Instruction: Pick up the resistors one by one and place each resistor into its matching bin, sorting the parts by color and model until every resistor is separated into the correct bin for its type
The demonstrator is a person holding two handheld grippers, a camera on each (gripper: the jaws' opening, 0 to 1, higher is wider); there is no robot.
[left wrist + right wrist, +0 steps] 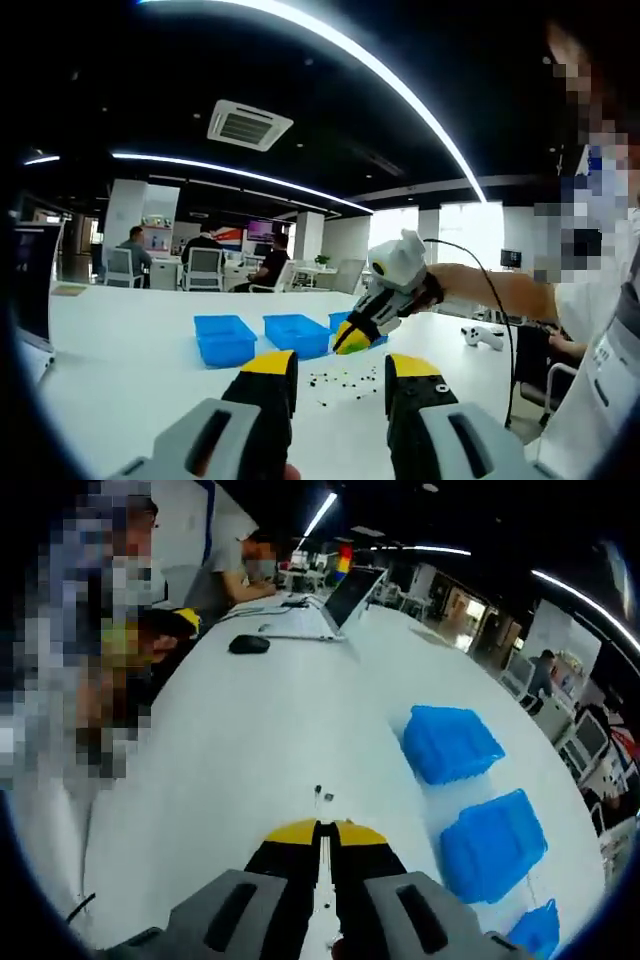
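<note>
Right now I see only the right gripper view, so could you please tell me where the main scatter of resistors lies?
Observer: The resistors lie scattered on the white table, just ahead of the left gripper, on the near side of the blue bins.
Operator: Is that gripper open?
Observer: Yes, its jaws stand apart with nothing between them.
Operator: And where is mine from there?
Observer: The right gripper hangs by the far edge of the scatter, in front of the rightmost bin.
</note>
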